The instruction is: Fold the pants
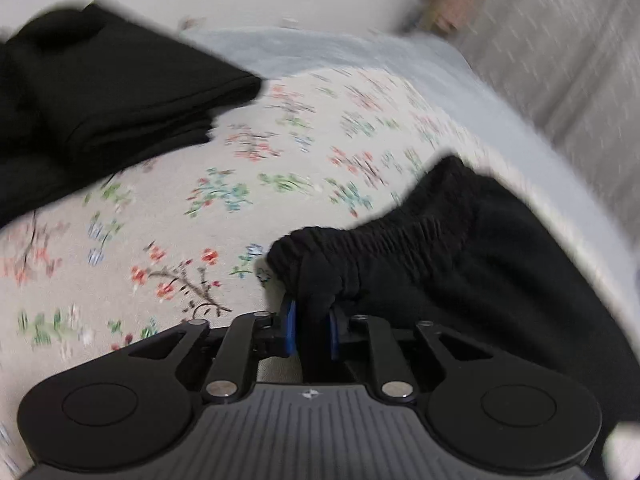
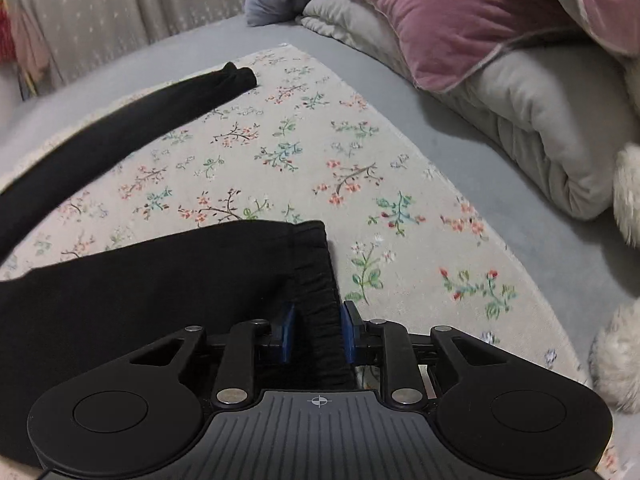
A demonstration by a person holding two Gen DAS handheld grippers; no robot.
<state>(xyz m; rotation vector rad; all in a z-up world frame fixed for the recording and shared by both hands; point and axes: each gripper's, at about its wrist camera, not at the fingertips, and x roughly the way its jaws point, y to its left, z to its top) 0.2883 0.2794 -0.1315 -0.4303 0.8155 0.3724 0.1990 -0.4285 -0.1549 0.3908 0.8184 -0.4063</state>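
left wrist: left gripper [image 1: 313,330] nearly closed, blue pads pinching gathered waistband [image 1: 384,240] of black pants [image 1: 500,280]; band runs up and right from jaws over floral sheet [image 1: 240,200]; folded black cloth [image 1: 120,100] well apart, upper left

right wrist: right gripper [image 2: 318,330] narrowed onto waistband edge [image 2: 316,280], pads touching cloth; pants spread left, one leg [image 2: 160,116] stretching far toward upper left; pillows [image 2: 480,40] beyond

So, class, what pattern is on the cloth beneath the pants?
Floral sprigs on the cream cloth, clearest in right wrist view.
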